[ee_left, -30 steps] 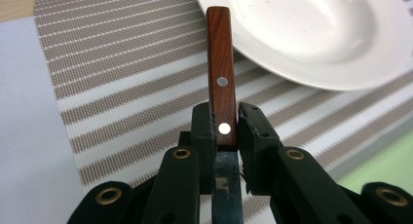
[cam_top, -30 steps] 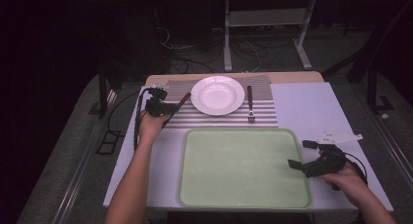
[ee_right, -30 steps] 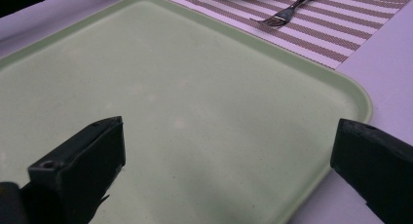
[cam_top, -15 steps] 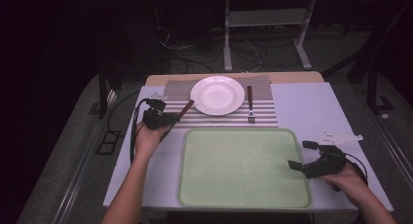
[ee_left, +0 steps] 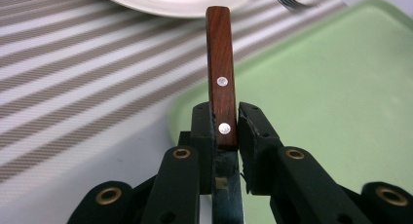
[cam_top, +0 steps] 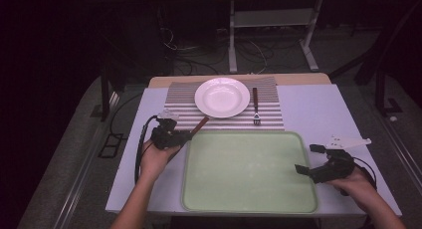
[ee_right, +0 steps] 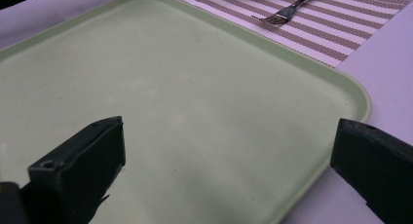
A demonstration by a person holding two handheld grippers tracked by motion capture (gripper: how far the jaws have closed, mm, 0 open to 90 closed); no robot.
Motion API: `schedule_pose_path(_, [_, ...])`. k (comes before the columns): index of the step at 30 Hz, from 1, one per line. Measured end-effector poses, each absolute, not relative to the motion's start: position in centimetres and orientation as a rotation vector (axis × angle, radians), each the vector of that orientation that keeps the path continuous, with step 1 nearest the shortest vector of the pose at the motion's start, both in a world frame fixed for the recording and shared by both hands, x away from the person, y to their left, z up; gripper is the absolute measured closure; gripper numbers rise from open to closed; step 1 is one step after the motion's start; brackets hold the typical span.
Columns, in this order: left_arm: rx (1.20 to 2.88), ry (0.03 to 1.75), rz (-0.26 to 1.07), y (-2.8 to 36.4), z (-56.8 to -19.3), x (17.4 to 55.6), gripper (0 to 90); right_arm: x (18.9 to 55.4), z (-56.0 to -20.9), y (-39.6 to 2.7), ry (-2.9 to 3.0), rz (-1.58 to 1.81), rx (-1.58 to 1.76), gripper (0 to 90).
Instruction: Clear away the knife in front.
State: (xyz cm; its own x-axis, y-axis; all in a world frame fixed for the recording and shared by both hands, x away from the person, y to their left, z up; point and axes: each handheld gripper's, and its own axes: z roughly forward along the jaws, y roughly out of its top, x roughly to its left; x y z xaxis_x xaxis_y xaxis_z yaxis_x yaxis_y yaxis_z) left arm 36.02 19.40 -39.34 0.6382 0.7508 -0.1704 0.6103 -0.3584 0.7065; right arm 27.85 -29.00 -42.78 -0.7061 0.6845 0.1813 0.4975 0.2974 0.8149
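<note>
My left gripper (cam_top: 185, 134) is shut on a wooden-handled knife (cam_top: 200, 123) at the far left corner of the pale green tray (cam_top: 249, 169). In the left gripper view the riveted handle (ee_left: 221, 83) sticks forward from between the pads of the left gripper (ee_left: 225, 126), toward the white plate (ee_left: 180, 0). The blade runs back under the jaws. My right gripper (cam_top: 311, 162) stands open at the tray's right edge. In the right gripper view it (ee_right: 229, 156) has nothing between its jaws, only the tray (ee_right: 170, 87) below.
A white plate (cam_top: 222, 97) sits on a striped placemat (cam_top: 181, 107) at the far side, with a wooden-handled fork (cam_top: 256, 107) to its right. The lilac tabletop (cam_top: 318, 109) surrounds the tray. Cables trail from both grippers.
My left gripper has come toward the person and a little right with the knife, from the placemat beside the plate to the tray's far left corner. The right gripper has stayed put.
</note>
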Motion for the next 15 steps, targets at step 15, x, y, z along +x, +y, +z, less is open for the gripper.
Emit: schedule_pose_path(15, [2.107, 0.977, 0.172, 16.1, -40.4, 32.9, 77.2, 27.9, -42.8, -29.1, 2.363, 1.357, 1.095, 0.0])
